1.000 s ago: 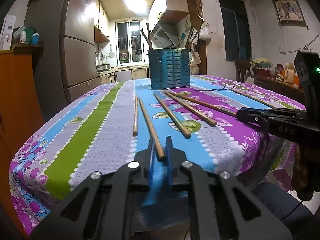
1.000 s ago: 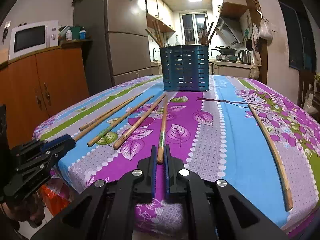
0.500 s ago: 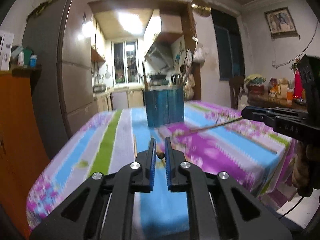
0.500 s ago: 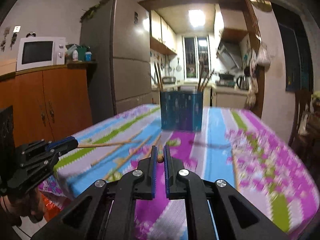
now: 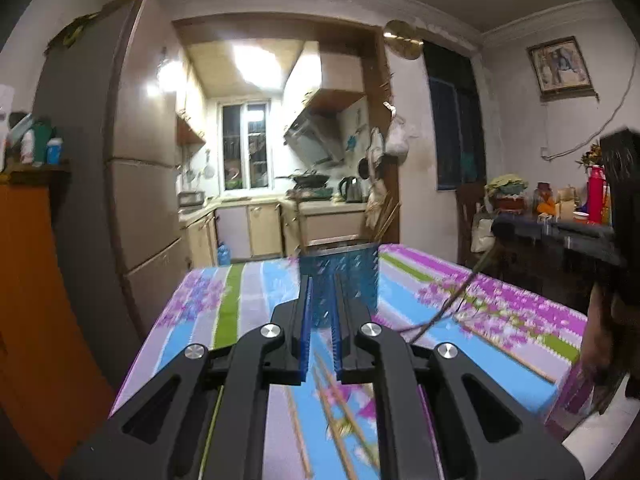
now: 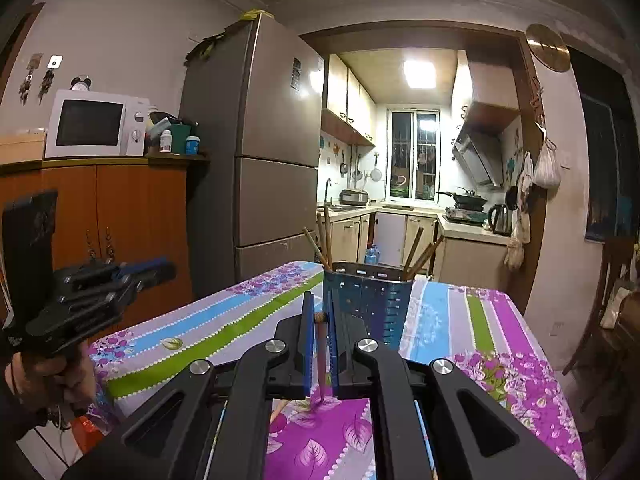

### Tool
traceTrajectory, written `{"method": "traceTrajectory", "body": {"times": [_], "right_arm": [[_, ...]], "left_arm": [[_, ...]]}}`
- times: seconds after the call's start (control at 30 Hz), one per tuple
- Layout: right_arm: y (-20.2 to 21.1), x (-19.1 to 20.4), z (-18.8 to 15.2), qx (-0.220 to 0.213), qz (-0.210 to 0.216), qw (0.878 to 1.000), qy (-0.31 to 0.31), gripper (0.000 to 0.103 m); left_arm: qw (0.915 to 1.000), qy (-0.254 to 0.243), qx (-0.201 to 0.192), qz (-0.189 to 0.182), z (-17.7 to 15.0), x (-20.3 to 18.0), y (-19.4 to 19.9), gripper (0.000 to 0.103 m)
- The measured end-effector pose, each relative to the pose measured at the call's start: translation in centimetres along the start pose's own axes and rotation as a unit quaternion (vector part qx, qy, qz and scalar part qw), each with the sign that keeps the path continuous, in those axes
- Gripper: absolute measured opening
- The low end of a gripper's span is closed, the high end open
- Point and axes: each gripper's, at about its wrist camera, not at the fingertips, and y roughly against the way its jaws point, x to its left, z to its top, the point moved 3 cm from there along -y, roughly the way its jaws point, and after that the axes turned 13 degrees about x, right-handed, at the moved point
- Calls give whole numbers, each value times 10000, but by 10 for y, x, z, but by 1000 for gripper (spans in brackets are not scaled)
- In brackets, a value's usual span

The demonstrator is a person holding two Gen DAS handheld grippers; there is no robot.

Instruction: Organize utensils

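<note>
The job is partly done. Several chopsticks already stand in the blue holder at the far end of the table, and more still lie loose on the striped cloth, blurred under the left gripper. The right gripper is clenched on one chopstick, whose rounded end shows between its jaws, lifted above the cloth and aimed toward the holder. The left gripper is pinched nearly shut as well; what it holds, if anything, cannot be told through the blur. Left to do: drop in what is held, then collect the rest.
</note>
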Motion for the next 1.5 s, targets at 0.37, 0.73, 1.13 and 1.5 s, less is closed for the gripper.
{"method": "traceTrajectory", "body": {"times": [0.37, 0.73, 1.13, 1.5], "right_arm": [[2, -1, -38, 358, 71, 9991, -204, 8], [-2, 2, -43, 403, 124, 9987, -269, 8], [3, 2, -41, 287, 25, 9993, -237, 8], [8, -5, -25, 108, 57, 9998, -175, 8]], "left_arm": [[9930, 76, 1173, 116, -136, -34, -8, 41], [9928, -19, 1173, 250, -153, -39, -13, 13], [9953, -142, 913, 301, -137, -44, -1, 5], [9974, -391, -44, 596, -60, -37, 19, 5]]}}
